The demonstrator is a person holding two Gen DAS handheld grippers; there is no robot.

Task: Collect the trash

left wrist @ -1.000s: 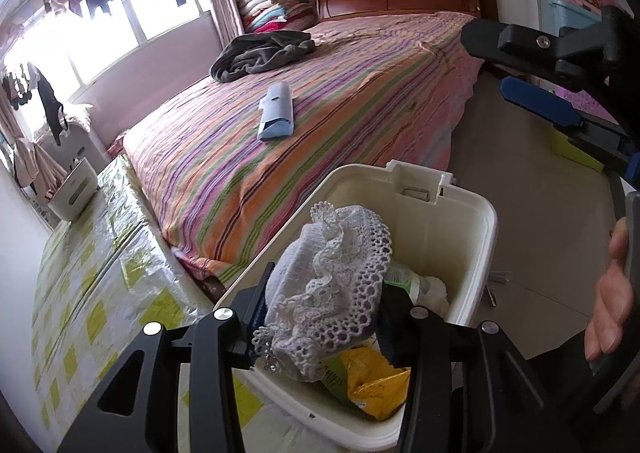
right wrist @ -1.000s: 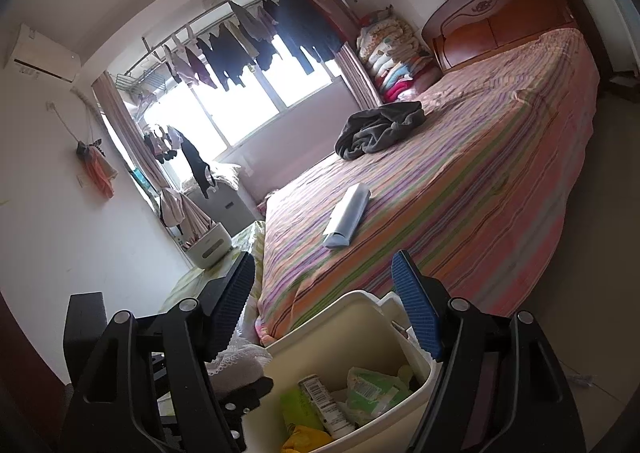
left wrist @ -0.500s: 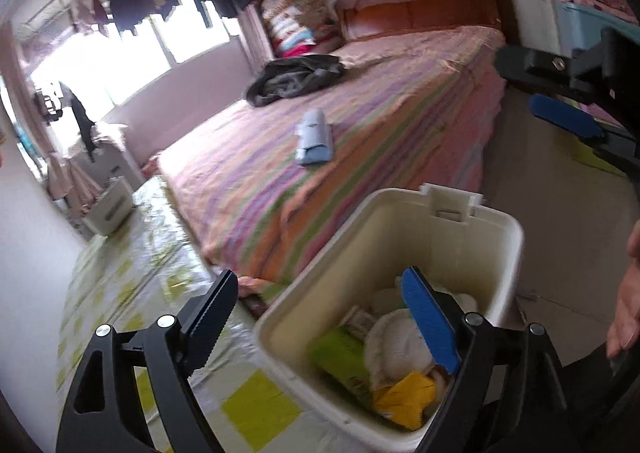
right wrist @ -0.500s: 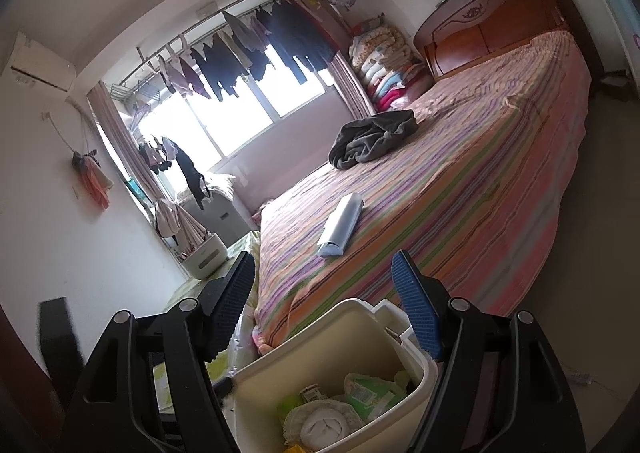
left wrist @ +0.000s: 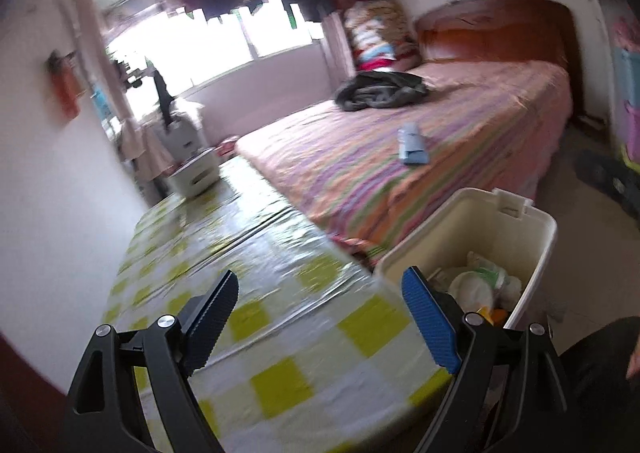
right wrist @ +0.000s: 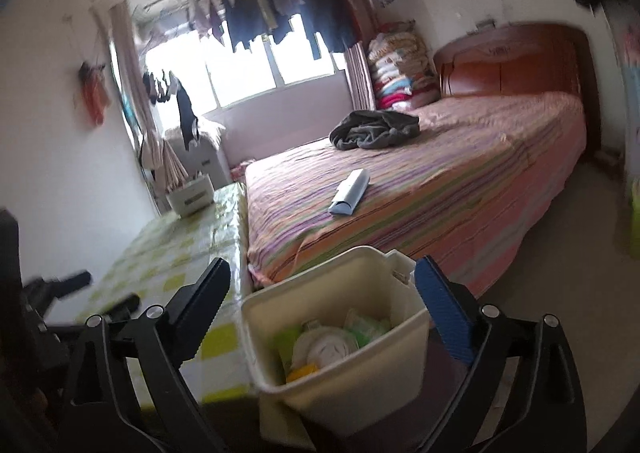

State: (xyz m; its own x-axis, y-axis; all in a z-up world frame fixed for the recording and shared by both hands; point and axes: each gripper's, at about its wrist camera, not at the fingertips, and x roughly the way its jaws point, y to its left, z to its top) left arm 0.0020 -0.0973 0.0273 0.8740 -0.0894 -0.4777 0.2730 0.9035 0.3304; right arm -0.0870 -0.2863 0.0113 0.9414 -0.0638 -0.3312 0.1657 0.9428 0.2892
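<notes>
A cream plastic bin (left wrist: pixel 536 229) (right wrist: pixel 360 377) stands on the floor between the table and the bed. It holds trash: a white lacy piece (right wrist: pixel 330 347), green wrappers (right wrist: pixel 366 327) and a yellow packet (right wrist: pixel 302 373). My left gripper (left wrist: pixel 320 317) is open and empty, over the checked table (left wrist: pixel 280 353), left of the bin. My right gripper (right wrist: pixel 322 299) is open and empty, above the bin's rim. The left gripper shows blurred at the left edge of the right wrist view (right wrist: pixel 68 285).
A striped bed (right wrist: pixel 440 181) fills the room beyond the bin, with a grey garment (right wrist: pixel 374 129) and a white-blue packet (right wrist: pixel 350 191) on it. A white basket (left wrist: pixel 196 175) sits at the table's far end. Bare floor lies right of the bin.
My left gripper opened and dropped the white lacy piece into the bin, then swung left over the table. My right gripper stayed open and drew back a little.
</notes>
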